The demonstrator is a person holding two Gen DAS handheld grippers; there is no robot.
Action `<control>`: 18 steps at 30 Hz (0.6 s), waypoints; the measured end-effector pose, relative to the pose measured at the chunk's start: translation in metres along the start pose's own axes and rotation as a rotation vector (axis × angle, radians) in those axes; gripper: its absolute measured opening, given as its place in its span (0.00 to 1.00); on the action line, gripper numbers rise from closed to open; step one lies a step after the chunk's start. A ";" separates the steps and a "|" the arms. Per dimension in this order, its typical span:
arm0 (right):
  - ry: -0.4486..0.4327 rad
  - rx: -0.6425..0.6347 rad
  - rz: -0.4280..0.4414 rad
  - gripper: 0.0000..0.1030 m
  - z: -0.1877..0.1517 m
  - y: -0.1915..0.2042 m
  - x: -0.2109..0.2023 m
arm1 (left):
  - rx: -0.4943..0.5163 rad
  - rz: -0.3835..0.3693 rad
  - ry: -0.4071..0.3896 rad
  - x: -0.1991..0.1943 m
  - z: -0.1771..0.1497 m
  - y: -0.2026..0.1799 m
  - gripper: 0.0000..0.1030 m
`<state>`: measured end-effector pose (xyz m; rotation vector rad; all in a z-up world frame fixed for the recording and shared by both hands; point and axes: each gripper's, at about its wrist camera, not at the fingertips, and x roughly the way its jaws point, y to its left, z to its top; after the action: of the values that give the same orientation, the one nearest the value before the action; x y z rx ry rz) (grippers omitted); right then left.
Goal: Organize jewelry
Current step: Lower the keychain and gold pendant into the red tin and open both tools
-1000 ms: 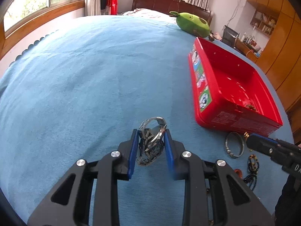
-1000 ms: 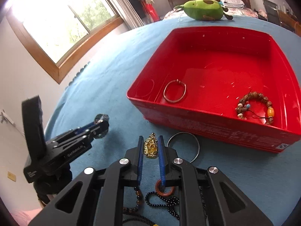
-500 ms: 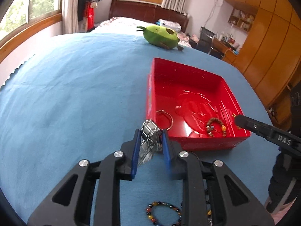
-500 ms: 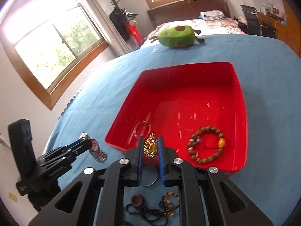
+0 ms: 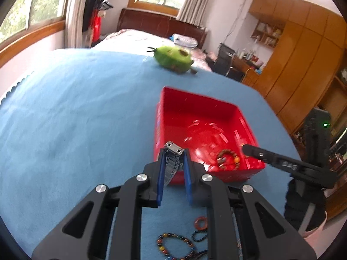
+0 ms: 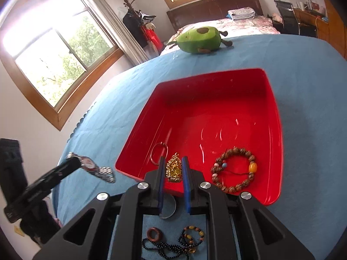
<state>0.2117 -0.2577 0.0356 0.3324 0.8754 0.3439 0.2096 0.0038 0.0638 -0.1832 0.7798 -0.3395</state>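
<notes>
Bracelet (image 6: 235,170) and ring (image 6: 159,152) are boxed (image 6: 216,91); my left tool (image 5: 173,158) is closing on the watch (image 5: 172,151), right tool (image 6: 172,169) pinches the pendant (image 6: 173,169), beads (image 6: 190,236) remain.

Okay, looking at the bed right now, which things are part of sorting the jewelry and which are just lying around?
Part of the job:
- red tray
- metal watch in the left gripper, jaws closing on it
- gold pendant in the right gripper
- wooden bead bracelet and metal ring in the tray
- black bead necklace

Just lying about:
- green plush toy
- blue blanket
</notes>
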 end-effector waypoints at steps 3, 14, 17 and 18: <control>-0.015 -0.003 -0.031 0.14 0.009 0.001 -0.002 | 0.026 -0.006 -0.023 0.004 0.016 -0.019 0.14; 0.046 0.043 -0.120 0.14 0.017 -0.030 0.036 | 0.060 0.005 0.056 0.098 0.034 -0.049 0.14; 0.046 0.048 -0.129 0.17 0.016 -0.032 0.036 | 0.060 0.014 0.090 0.113 0.030 -0.044 0.21; 0.039 0.044 -0.129 0.17 0.015 -0.032 0.034 | 0.074 0.030 0.081 0.112 0.030 -0.044 0.24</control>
<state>0.2488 -0.2741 0.0085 0.3092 0.9392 0.2130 0.2949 -0.0765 0.0240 -0.0884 0.8478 -0.3483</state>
